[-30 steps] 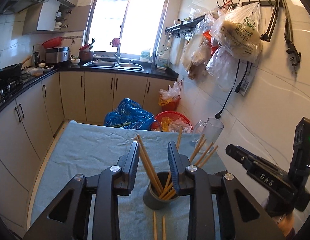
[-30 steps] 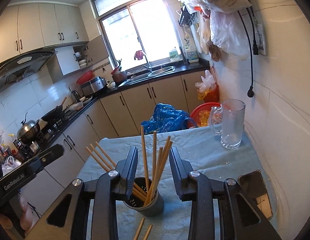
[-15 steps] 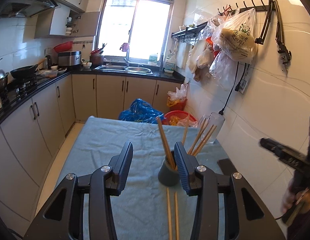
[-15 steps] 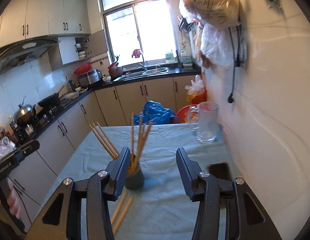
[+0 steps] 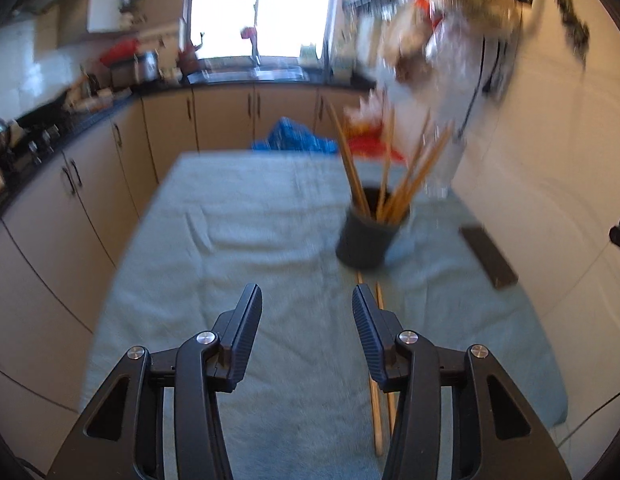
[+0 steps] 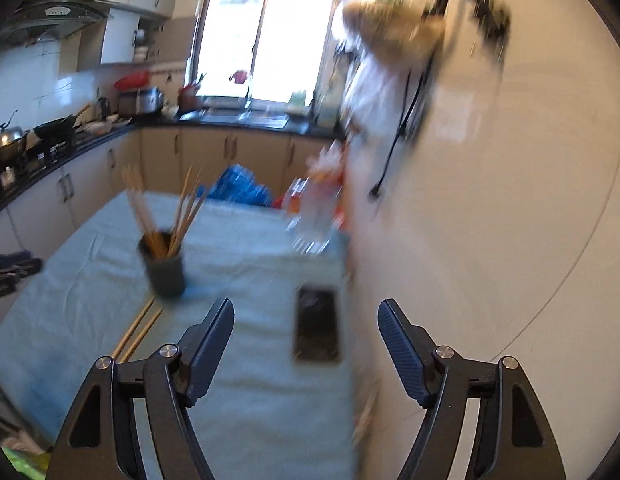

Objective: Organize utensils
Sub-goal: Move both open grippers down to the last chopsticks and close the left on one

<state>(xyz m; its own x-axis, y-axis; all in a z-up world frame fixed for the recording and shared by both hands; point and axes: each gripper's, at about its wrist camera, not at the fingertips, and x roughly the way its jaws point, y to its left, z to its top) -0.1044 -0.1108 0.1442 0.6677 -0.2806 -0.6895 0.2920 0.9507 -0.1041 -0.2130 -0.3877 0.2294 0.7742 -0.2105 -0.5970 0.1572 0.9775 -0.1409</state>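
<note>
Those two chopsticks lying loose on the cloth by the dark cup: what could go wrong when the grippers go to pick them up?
1. The two loose chopsticks lie side by side, so the open left gripper may catch only one or push them apart.
2. The holder stands just beyond them, full of leaning chopsticks; a bump could tip it.
3. The phone lies near the open right gripper and could be knocked.

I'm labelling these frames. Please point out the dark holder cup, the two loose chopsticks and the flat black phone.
Dark holder cup (image 5: 363, 240): left wrist view, outer wall.
Two loose wooden chopsticks (image 6: 138, 330): right wrist view, mid-shaft.
Flat black phone (image 6: 315, 326): right wrist view, screen centre.
</note>
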